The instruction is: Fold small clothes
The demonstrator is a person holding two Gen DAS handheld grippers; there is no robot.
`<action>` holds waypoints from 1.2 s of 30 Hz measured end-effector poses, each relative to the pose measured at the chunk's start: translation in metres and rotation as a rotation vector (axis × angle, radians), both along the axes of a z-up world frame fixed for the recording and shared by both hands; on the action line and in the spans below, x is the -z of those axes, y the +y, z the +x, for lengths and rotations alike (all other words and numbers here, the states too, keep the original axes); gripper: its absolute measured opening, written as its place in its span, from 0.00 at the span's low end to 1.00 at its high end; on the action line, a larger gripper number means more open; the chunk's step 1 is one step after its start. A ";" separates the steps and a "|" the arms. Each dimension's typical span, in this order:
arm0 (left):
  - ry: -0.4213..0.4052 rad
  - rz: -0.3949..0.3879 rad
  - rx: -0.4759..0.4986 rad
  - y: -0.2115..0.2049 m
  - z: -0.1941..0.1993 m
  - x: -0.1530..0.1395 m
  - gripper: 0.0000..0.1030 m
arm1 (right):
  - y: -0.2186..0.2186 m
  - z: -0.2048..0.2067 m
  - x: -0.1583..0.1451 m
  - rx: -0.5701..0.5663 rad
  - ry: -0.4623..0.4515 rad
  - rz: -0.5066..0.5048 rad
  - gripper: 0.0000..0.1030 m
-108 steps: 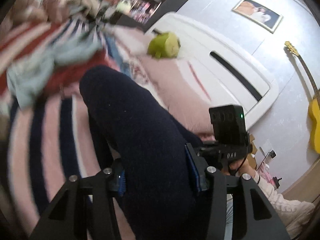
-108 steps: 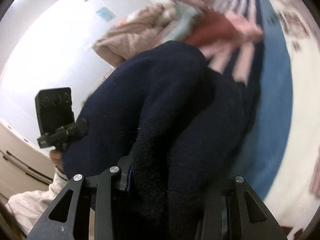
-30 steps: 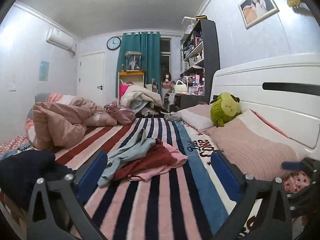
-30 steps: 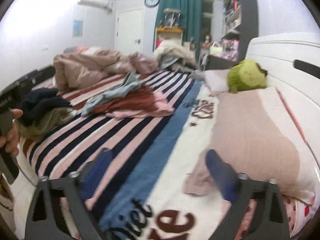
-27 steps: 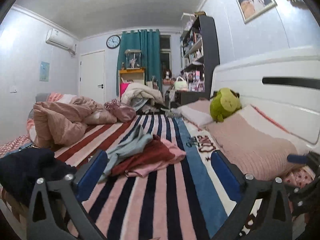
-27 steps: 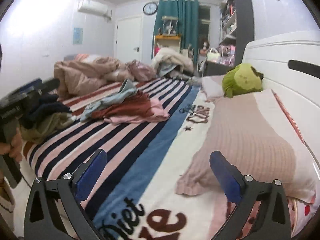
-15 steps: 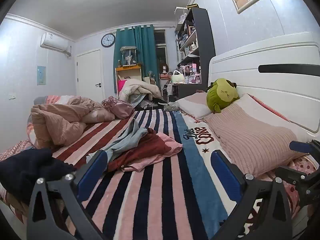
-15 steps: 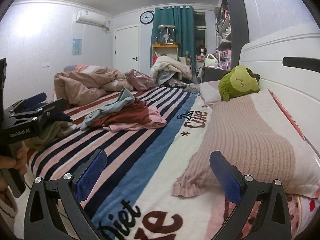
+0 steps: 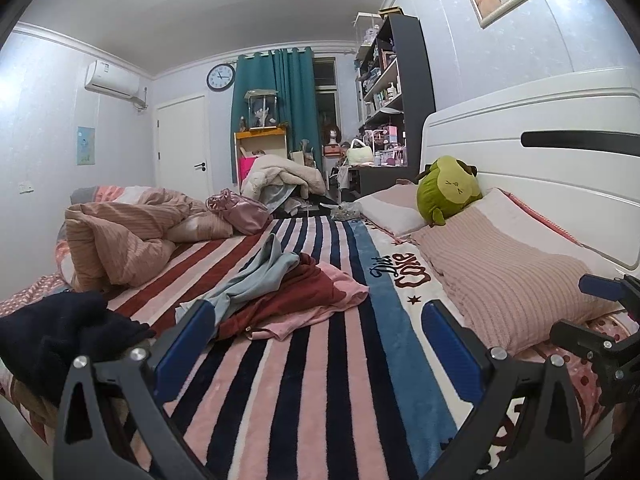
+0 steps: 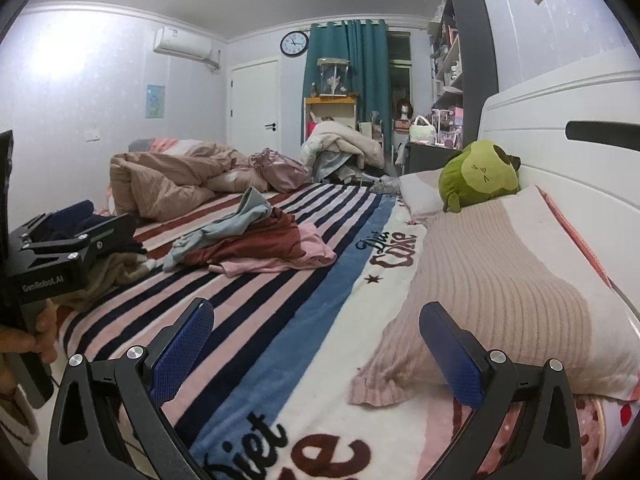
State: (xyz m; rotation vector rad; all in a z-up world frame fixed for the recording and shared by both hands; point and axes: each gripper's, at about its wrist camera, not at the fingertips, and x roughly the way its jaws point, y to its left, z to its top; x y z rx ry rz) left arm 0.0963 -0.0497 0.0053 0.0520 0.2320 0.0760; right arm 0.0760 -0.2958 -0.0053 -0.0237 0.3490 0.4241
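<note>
A loose pile of small clothes lies mid-bed on the striped blanket point(image 9: 320, 380): a light blue garment point(image 9: 256, 276), a dark red one point(image 9: 292, 296) and a pink one point(image 9: 320, 312). It also shows in the right wrist view point(image 10: 256, 248). A dark navy garment point(image 9: 60, 340) sits folded on a stack at the bed's near left edge. My left gripper point(image 9: 316, 344) is open and empty, well short of the pile. My right gripper point(image 10: 316, 344) is open and empty over the blanket by the pillow.
A pink ribbed pillow point(image 9: 504, 276) and a green plush toy point(image 9: 448, 188) lie along the white headboard at right. A crumpled pink duvet point(image 9: 120, 236) fills the far left. Shelves, a desk and a clothes heap stand beyond the bed.
Both grippers held the navy garment 3.6 s ago; it now lies on the stack at left. Both grippers are open, and over the last second both views have only shifted slightly.
</note>
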 end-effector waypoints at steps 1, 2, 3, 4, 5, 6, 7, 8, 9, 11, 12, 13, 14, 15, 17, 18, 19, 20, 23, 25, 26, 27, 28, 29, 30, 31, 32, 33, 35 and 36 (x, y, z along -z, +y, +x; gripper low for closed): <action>-0.001 0.001 0.001 0.000 0.001 0.000 0.99 | 0.001 0.000 0.000 0.000 -0.002 -0.002 1.00; 0.000 0.004 0.001 0.001 0.001 0.001 0.99 | 0.002 0.000 -0.001 0.001 -0.005 -0.005 1.00; 0.002 0.007 -0.001 0.001 0.001 0.001 0.99 | 0.003 -0.001 0.000 0.001 -0.006 -0.011 1.00; 0.002 0.009 -0.005 0.003 0.000 0.001 0.99 | 0.003 -0.001 0.000 0.001 -0.006 -0.011 1.00; 0.002 0.009 -0.008 0.003 0.000 0.002 0.99 | 0.004 -0.001 0.000 0.002 -0.008 -0.019 1.00; 0.002 0.009 -0.011 0.004 -0.001 0.002 0.99 | 0.004 -0.001 0.001 0.003 -0.007 -0.024 1.00; 0.002 0.006 -0.014 0.005 -0.001 0.002 0.99 | 0.003 0.000 0.002 0.004 -0.006 -0.025 1.00; 0.002 0.005 -0.016 0.006 -0.001 0.002 0.99 | 0.003 0.002 0.002 0.006 -0.003 -0.023 1.00; 0.003 0.004 -0.019 0.008 -0.001 0.002 0.99 | 0.001 0.003 0.002 0.008 -0.001 -0.018 1.00; 0.008 0.002 -0.016 0.011 -0.001 0.003 0.99 | -0.001 0.005 0.002 0.015 0.000 -0.013 1.00; 0.013 0.001 -0.016 0.013 -0.001 0.003 0.99 | -0.002 0.006 0.001 0.023 -0.001 -0.015 1.00; 0.016 0.003 -0.017 0.013 0.000 0.002 0.99 | -0.003 0.008 0.002 0.030 -0.004 -0.019 1.00; 0.016 0.004 -0.021 0.014 0.000 0.003 0.99 | -0.003 0.009 0.002 0.037 -0.004 -0.022 1.00; 0.016 0.005 -0.023 0.015 -0.001 0.003 0.99 | -0.004 0.011 0.002 0.041 0.000 -0.022 1.00; 0.014 0.004 -0.027 0.018 -0.003 0.003 0.99 | -0.006 0.013 0.002 0.046 0.004 -0.020 1.00; 0.013 0.002 -0.029 0.020 -0.004 0.002 0.99 | -0.007 0.014 0.001 0.048 0.001 -0.020 1.00; 0.014 0.000 -0.029 0.020 -0.004 0.002 0.99 | -0.007 0.013 0.000 0.052 -0.005 -0.021 1.00; 0.014 0.000 -0.030 0.021 -0.005 0.002 0.99 | -0.007 0.012 -0.001 0.055 -0.012 -0.022 1.00; 0.011 0.004 -0.034 0.026 -0.009 0.002 0.99 | -0.006 0.009 -0.005 0.047 -0.022 -0.021 1.00; 0.009 0.006 -0.038 0.029 -0.011 0.001 0.99 | -0.004 0.007 -0.006 0.040 -0.028 -0.021 1.00; 0.008 0.007 -0.038 0.030 -0.013 0.001 0.99 | -0.003 0.007 -0.006 0.034 -0.029 -0.020 1.00; 0.005 0.008 -0.039 0.032 -0.014 0.000 0.99 | -0.001 0.006 -0.007 0.029 -0.033 -0.021 1.00; 0.003 0.009 -0.041 0.031 -0.015 -0.001 0.99 | 0.001 0.005 -0.008 0.026 -0.037 -0.022 1.00; 0.001 0.009 -0.042 0.033 -0.015 -0.001 0.99 | 0.002 0.004 -0.009 0.019 -0.042 -0.024 1.00; -0.002 0.009 -0.044 0.034 -0.016 -0.002 0.99 | 0.004 0.004 -0.009 0.014 -0.044 -0.025 1.00; -0.003 0.008 -0.045 0.035 -0.016 -0.003 0.99 | 0.006 0.003 -0.010 0.006 -0.047 -0.026 1.00; -0.003 0.008 -0.047 0.036 -0.016 -0.003 0.99 | 0.008 0.002 -0.011 -0.002 -0.051 -0.025 1.00; -0.003 0.008 -0.047 0.036 -0.016 -0.003 0.99 | 0.009 0.001 -0.012 -0.011 -0.054 -0.022 1.00; 0.002 0.009 -0.047 0.038 -0.017 -0.004 0.99 | 0.011 -0.001 -0.013 -0.023 -0.058 -0.013 1.00; 0.004 0.008 -0.048 0.038 -0.018 -0.004 0.99 | 0.012 -0.003 -0.013 -0.034 -0.062 -0.002 1.00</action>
